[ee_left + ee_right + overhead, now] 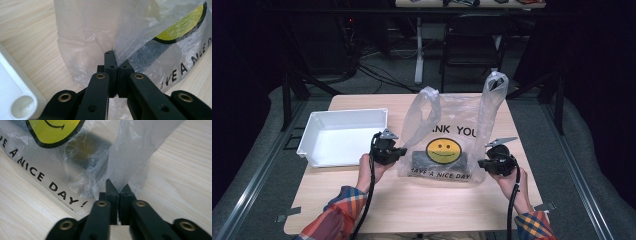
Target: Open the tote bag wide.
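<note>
A clear plastic bag (447, 117) with a yellow smiley face and black lettering stands in the middle of the wooden table (422, 205), its two handles raised. A dark flat object (441, 161) lies inside at the bottom. My left gripper (403, 151) is at the bag's lower left edge. In the left gripper view, the left gripper (117, 62) has its jaws together on a fold of the bag (87, 37). My right gripper (480, 163) is at the lower right edge. In the right gripper view, the right gripper (117, 188) pinches the bag's film (130, 150), with the dark object (85, 150) behind it.
A white rectangular tray (349, 112) sits on the table left of the bag, close to my left hand; its corner (15, 92) appears in the left gripper view. Beyond the table's far edge stand a dark chair (472, 35) and a table leg (418, 55).
</note>
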